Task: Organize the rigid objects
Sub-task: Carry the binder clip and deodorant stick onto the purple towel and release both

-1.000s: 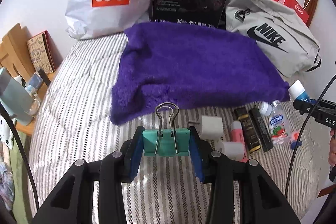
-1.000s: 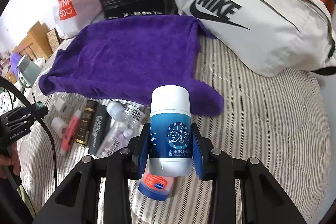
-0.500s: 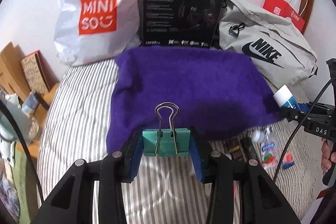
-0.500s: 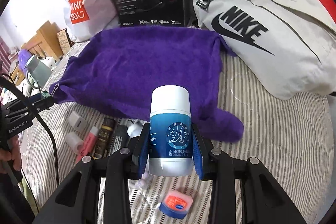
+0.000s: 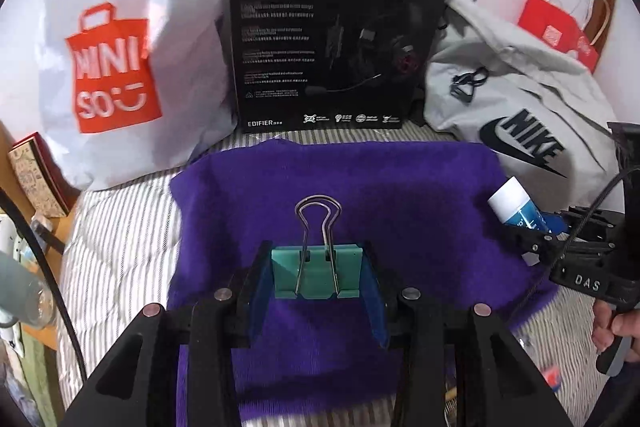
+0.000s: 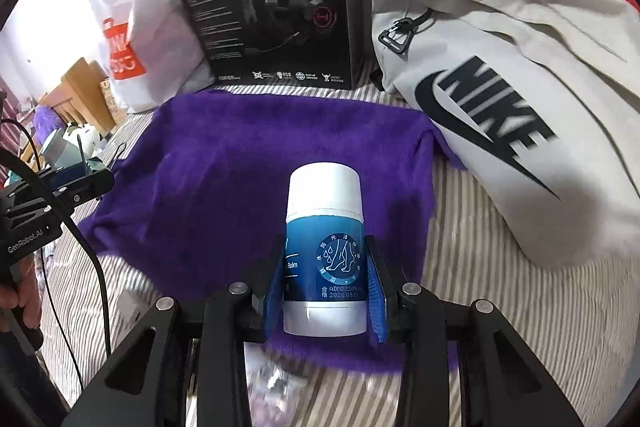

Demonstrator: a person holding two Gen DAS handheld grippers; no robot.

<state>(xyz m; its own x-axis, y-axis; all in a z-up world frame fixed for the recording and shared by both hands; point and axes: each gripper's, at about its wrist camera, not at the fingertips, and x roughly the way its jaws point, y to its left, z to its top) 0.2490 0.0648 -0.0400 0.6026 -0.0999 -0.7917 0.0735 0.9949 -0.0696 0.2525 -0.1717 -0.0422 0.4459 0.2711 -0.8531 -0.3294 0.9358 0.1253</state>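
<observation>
My left gripper (image 5: 318, 277) is shut on a green binder clip (image 5: 318, 273) with silver wire handles pointing up. It hangs over the near part of a purple towel (image 5: 360, 187) spread on the striped bed. My right gripper (image 6: 326, 291) is shut on a blue foot balm stick with a white cap (image 6: 325, 251), held above the towel's (image 6: 260, 167) near right part. In the left wrist view the balm stick (image 5: 516, 205) shows at the right over the towel's edge. The left gripper's side (image 6: 60, 187) appears at the left of the right wrist view.
A white Miniso bag (image 5: 116, 67), a black headset box (image 5: 332, 39) and a grey Nike bag (image 5: 528, 115) line the wall behind the towel, with a red paper bag (image 5: 560, 31) far right. A clear bottle (image 6: 276, 383) lies below my right gripper. A wooden bedside stand (image 5: 32, 171) is at left.
Both grippers moved forward from the row of small items to over the purple towel, carrying the clip and the balm stick. The small items have dropped out of view beneath the fingers.
</observation>
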